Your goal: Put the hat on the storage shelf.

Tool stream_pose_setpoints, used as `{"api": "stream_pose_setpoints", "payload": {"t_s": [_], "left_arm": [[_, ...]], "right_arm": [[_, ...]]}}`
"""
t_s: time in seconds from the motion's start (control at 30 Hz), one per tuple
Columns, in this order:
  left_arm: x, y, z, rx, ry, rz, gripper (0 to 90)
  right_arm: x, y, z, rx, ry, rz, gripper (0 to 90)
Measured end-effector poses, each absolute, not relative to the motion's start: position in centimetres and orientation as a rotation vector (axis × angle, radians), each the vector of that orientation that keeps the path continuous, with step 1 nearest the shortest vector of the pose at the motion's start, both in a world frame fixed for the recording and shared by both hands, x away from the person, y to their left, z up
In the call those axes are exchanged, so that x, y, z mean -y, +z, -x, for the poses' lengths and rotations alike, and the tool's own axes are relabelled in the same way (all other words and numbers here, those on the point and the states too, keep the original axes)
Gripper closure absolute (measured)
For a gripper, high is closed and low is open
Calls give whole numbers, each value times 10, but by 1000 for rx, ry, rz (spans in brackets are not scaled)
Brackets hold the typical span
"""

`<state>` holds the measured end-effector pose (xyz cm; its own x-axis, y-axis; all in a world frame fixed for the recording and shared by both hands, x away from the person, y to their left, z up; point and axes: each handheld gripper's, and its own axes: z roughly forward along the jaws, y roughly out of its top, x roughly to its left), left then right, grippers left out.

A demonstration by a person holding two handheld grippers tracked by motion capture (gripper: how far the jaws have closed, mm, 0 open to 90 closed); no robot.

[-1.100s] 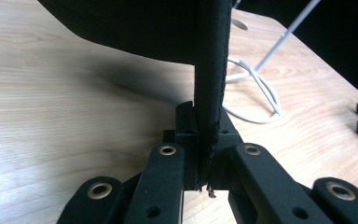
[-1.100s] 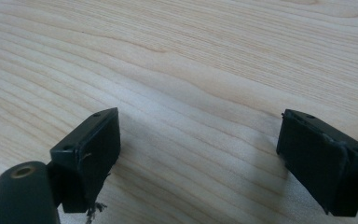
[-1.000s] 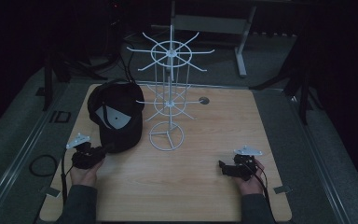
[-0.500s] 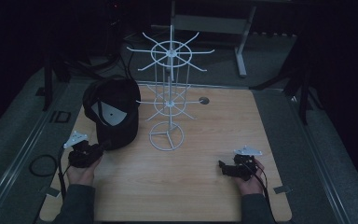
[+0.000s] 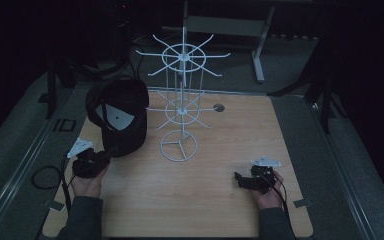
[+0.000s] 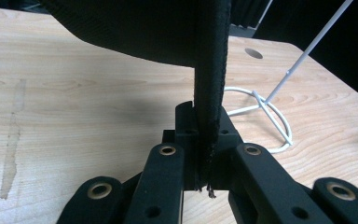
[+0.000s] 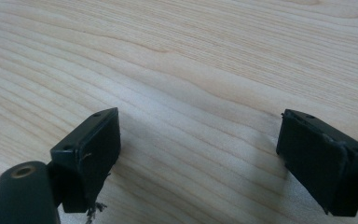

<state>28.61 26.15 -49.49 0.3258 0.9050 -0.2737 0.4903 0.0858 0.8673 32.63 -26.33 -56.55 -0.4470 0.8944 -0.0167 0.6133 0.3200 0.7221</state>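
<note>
A black cap is gripped by its edge in the left gripper, near the left edge of the wooden table; in the left gripper view the jaws are seen clamped on the cap's stitched rim, with the fabric raised above the tabletop. The cap is held just left of a white wire rack, whose ring base rests on the table. The right gripper is held low over the table's near right part, well apart from the rack, its jaws spread wide with nothing between them.
</note>
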Motion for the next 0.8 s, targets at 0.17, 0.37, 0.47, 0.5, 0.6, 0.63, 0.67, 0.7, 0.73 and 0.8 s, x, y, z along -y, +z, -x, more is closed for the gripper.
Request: {"api": "stream_pose_setpoints", "payload": {"t_s": [0.17, 0.37, 0.47, 0.5, 0.6, 0.63, 0.67, 0.7, 0.73, 0.8], "left_arm": [[-261, -492, -286, -1311, 528, -1561, 861], [-260, -488, -286, -1301, 563, -1568, 861], [-259, -486, -285, -1299, 580, -1570, 861], [-259, -486, -285, -1296, 584, -1569, 861], [-258, -484, -284, -1293, 596, -1557, 861], [-258, -483, -284, -1291, 599, -1559, 861], [-258, -483, -284, -1291, 602, -1558, 861], [-258, -483, -284, -1291, 605, -1558, 861], [-258, -482, -283, -1294, 607, -1553, 861], [-259, -482, -283, -1294, 612, -1552, 861]], "right_arm": [[263, -566, -326, -2178, 917, -1333, 132], [263, -566, -326, -2178, 918, -1333, 133], [263, -566, -326, -2178, 918, -1333, 133], [263, -566, -326, -2178, 918, -1334, 132], [263, -566, -326, -2178, 918, -1334, 133], [263, -566, -326, -2178, 918, -1334, 133], [263, -566, -326, -2178, 918, -1334, 133], [263, -566, -326, -2178, 918, -1334, 132], [263, -565, -326, -2178, 918, -1334, 133], [263, -566, -326, -2178, 918, -1333, 133]]}}
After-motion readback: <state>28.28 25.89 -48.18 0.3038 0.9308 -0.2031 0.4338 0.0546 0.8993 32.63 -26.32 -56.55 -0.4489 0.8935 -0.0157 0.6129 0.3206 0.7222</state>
